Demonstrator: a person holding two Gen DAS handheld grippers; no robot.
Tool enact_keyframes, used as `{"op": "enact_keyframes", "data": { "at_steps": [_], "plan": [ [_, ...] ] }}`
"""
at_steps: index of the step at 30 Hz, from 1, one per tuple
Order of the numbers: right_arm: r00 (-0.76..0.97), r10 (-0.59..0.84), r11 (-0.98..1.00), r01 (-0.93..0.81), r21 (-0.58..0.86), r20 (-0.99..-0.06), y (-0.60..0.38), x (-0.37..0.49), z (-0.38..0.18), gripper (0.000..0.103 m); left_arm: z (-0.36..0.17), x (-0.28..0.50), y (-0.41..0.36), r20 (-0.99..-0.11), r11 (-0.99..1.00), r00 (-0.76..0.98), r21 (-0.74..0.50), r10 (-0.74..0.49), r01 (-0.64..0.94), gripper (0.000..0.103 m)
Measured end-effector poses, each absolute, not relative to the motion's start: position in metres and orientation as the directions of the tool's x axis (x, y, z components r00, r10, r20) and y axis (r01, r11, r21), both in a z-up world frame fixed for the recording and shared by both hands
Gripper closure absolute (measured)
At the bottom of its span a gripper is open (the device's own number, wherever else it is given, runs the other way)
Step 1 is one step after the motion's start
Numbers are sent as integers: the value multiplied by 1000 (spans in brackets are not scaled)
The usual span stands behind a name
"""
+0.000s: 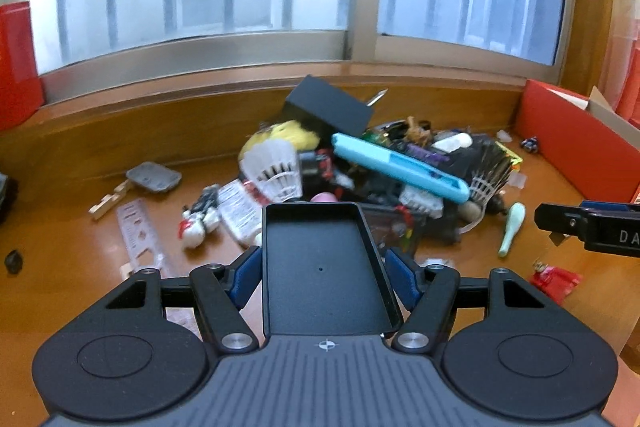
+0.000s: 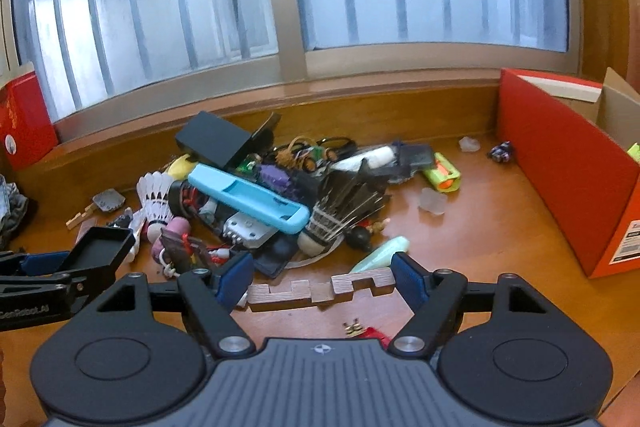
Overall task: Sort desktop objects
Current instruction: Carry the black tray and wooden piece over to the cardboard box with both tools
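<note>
A: What does each gripper carry?

B: The shallow black rectangular plastic tray (image 1: 326, 279), open side up, sits clamped between the blue pads of the left gripper (image 1: 325, 277), above the wooden desk (image 1: 72, 227). The notched pale wooden puzzle bar (image 2: 320, 289) lies crosswise in the right gripper (image 2: 322, 281), a blue pad pressing on each end.

A: And beyond them?

B: A heap of clutter by the window: a long light-blue silicone case (image 2: 248, 201), a white feather shuttlecock (image 2: 156, 199), a black box (image 2: 216, 141). A red cardboard box (image 2: 568, 171) stands at the right.
</note>
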State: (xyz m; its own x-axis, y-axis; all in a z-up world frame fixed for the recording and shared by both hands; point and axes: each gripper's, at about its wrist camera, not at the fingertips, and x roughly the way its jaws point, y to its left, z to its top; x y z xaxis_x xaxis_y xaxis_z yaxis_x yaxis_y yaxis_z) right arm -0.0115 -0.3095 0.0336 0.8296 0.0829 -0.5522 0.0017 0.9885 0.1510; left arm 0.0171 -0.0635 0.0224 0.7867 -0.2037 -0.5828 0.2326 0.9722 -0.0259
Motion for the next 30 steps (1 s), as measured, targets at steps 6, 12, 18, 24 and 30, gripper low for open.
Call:
{"op": "enact_keyframes", "data": {
  "at_steps": [6,12,18,24,30],
  "plan": [
    [837,104,986,-17,164,-537,-344,-11,39,26,25,24,-103,-583,973,788,-24,-199,228,37],
    [840,144,983,-61,173,-524,-398,-3,46,26,26,31,-153,-591,981,788,-32,-175,194,37],
    [824,224,973,-158,169,-520,-443,11,48,26,28,32,-196,-583,993,805,-42,-112,108,36],
    [793,299,954,-245,172,-531,-469,19,45,26,30,25,-218,-591,999,805,-44,-48,26,36],
    [783,357,934,-300,194,-509,-470,22,51,26,40,29,-225,-574,999,818,-14,-40,39,38]
  ]
}}
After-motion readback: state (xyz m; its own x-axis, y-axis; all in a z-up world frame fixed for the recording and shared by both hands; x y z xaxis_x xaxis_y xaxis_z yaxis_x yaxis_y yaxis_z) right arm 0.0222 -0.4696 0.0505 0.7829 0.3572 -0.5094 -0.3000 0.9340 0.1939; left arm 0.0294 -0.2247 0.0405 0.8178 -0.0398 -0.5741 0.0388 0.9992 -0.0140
